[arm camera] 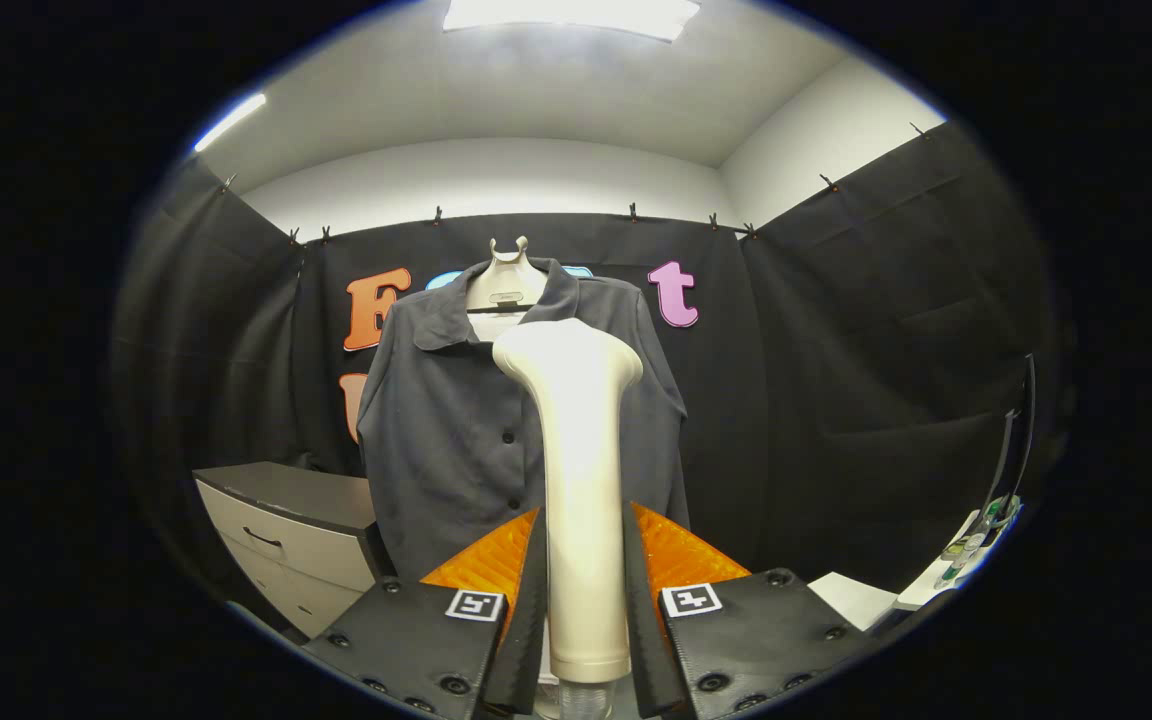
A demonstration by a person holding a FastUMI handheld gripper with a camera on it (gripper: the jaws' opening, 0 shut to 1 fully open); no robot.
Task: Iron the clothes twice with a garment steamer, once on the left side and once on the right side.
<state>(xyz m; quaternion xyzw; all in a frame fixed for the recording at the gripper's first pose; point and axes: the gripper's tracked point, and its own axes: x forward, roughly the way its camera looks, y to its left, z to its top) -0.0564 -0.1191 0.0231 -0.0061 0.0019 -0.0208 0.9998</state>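
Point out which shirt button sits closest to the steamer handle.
The lowest visible button on the dark shirt, near the hem: it lies almost against the cream steamer, which the gripper clamps. The button above it sits farther from the handle.

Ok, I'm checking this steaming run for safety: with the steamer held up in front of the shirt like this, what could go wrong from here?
1. The tool grips the smooth steamer low on its handle; the tall body might tilt or slip during a stroke.
2. The steamer head sits near the shirt placket; it could snag on a button or the collar.
3. The shirt hangs loosely on its hanger; pressing could swing it away.
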